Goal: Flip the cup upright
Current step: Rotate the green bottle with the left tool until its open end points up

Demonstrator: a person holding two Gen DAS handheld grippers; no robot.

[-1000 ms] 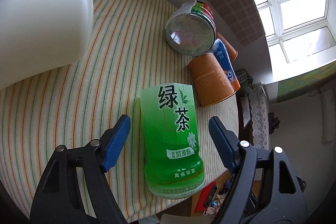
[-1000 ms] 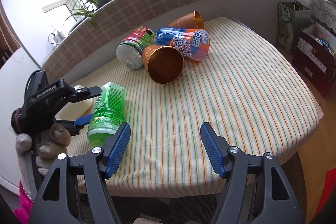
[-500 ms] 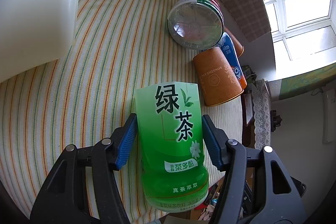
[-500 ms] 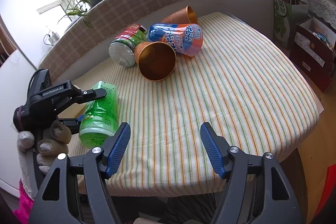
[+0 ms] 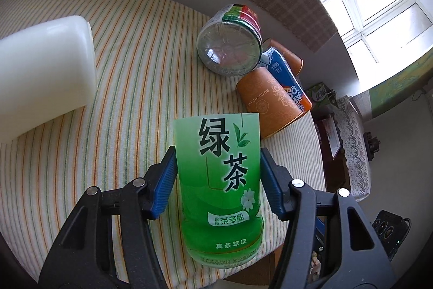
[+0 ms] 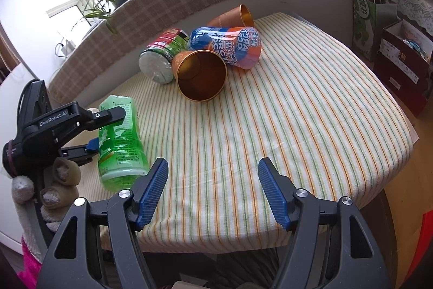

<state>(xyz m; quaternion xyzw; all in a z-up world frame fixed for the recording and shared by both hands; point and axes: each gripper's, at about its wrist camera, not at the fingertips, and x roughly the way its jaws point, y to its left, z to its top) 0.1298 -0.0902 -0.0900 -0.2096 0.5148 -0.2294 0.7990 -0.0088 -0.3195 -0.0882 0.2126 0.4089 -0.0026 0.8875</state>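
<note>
A green tea cup [image 5: 220, 186] with Chinese print lies on its side near the table's front left edge; it also shows in the right wrist view [image 6: 120, 142]. My left gripper [image 5: 216, 180] is shut on it, blue pads against both sides, and it is tilted up a little off the cloth. My right gripper [image 6: 212, 191] is open and empty above the table's front edge, to the right of the green cup.
A cluster lies on its side at the back: a red-green cup [image 6: 161, 58], a copper cup [image 6: 200, 75], a blue-orange cup [image 6: 227, 46] and a second copper cup [image 6: 231, 16]. A white block [image 5: 43, 69] sits left. The striped tablecloth [image 6: 297, 113] drops off at front and right.
My left gripper closed from open onto the green cup and has started lifting and tilting it. My right gripper stayed open and barely moved.
</note>
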